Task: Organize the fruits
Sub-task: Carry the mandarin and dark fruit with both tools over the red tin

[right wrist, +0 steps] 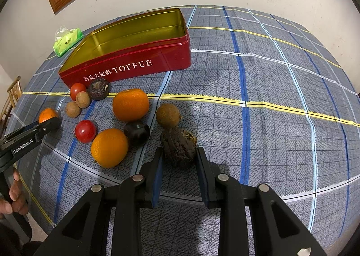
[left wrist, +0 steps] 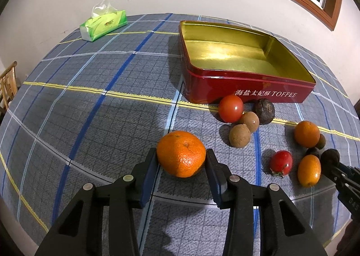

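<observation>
My left gripper [left wrist: 181, 158] is shut on a large orange [left wrist: 181, 157] low over the checked tablecloth. My right gripper [right wrist: 179, 157] is shut on a dark wrinkled fruit [right wrist: 178, 146]; it shows at the right edge of the left wrist view [left wrist: 329, 157]. The red toffee tin [left wrist: 243, 89] [right wrist: 135, 64] stands open, its gold inside bare. In front of it lie tomatoes [right wrist: 85, 131] [right wrist: 77, 90], two oranges [right wrist: 130, 104] [right wrist: 109, 147], brown longans [right wrist: 82, 99] [right wrist: 167, 114] and dark fruits [right wrist: 136, 132] [right wrist: 98, 89].
A green tissue pack [left wrist: 103, 25] lies at the table's far left, near the wall. A wooden chair [left wrist: 7, 84] stands past the left table edge. The checked tablecloth [right wrist: 281, 98] stretches to the right of the fruits.
</observation>
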A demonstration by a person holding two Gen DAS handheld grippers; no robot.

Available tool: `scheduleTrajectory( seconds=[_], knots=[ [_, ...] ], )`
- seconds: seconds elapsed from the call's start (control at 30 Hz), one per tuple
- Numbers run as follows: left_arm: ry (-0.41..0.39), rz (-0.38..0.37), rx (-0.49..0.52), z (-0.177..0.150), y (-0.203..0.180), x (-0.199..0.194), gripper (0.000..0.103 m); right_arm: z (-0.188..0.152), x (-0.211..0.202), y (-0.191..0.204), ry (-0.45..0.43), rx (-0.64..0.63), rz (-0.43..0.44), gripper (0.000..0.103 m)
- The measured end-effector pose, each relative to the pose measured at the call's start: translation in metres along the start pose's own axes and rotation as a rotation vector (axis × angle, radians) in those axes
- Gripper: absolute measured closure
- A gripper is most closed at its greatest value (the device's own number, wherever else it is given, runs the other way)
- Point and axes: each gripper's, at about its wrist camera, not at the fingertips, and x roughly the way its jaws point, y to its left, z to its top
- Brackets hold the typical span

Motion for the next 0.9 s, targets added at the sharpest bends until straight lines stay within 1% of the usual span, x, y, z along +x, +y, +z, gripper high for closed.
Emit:
scheduleTrajectory(
  seconds=[0.9],
  knots=[
    [0.0,0.0,0.01,-0.0036,-0.0062,-0.0097,0.06,0.0012,-0.0002,-0.0014,0.005,0.005,0.003,0.078]
  ],
)
